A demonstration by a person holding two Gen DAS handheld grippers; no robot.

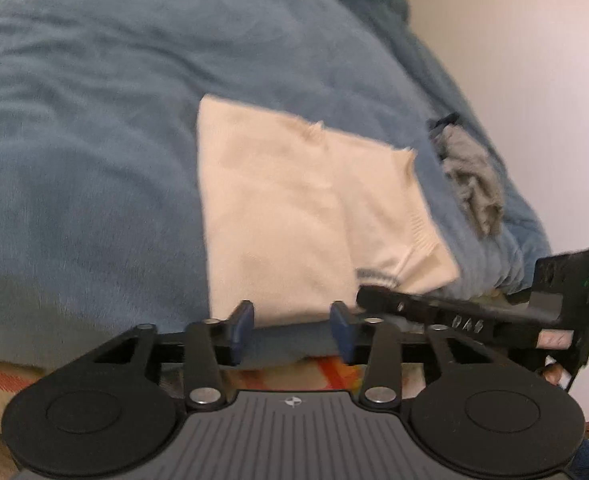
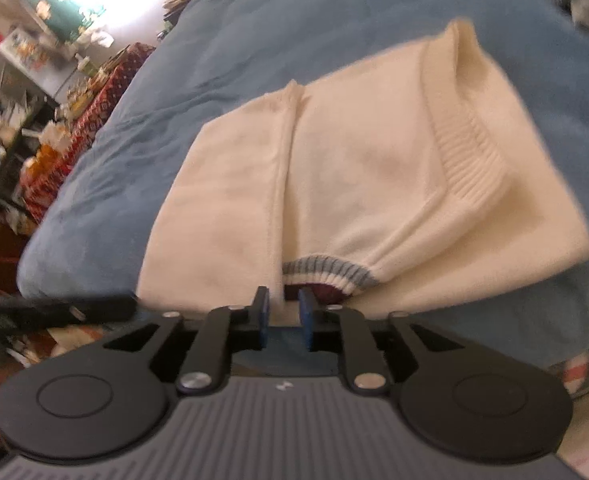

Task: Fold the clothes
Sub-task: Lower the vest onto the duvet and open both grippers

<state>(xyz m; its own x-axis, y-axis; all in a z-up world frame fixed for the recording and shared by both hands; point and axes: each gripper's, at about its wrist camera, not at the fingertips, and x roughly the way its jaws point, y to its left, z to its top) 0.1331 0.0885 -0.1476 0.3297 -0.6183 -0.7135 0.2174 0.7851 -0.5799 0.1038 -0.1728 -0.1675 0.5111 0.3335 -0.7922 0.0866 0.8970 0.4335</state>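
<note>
A folded cream sweater (image 1: 294,208) lies flat on a blue blanket (image 1: 86,120) that covers a bed. The left claw (image 1: 292,330) hovers at the sweater's near edge with its blue pads (image 1: 241,330) spread apart and nothing between them; it is released. The right claw (image 2: 285,320) sits at the same near edge, just before the striped cuff (image 2: 326,270), its pads a small gap apart and gripping nothing; the cloth lies beyond the tips. In the left view the right claw's black body (image 1: 494,312) shows just to the right of the left claw. Ahead and right of the left claw, a grey crumpled garment (image 1: 470,176) rests near the blanket's far edge, beside a pale wall (image 1: 534,60). Left of the left claw, open blanket stretches wide. Left of the right claw, the blanket drops off at the bed's side, with cluttered furniture (image 2: 46,80) past it.
</note>
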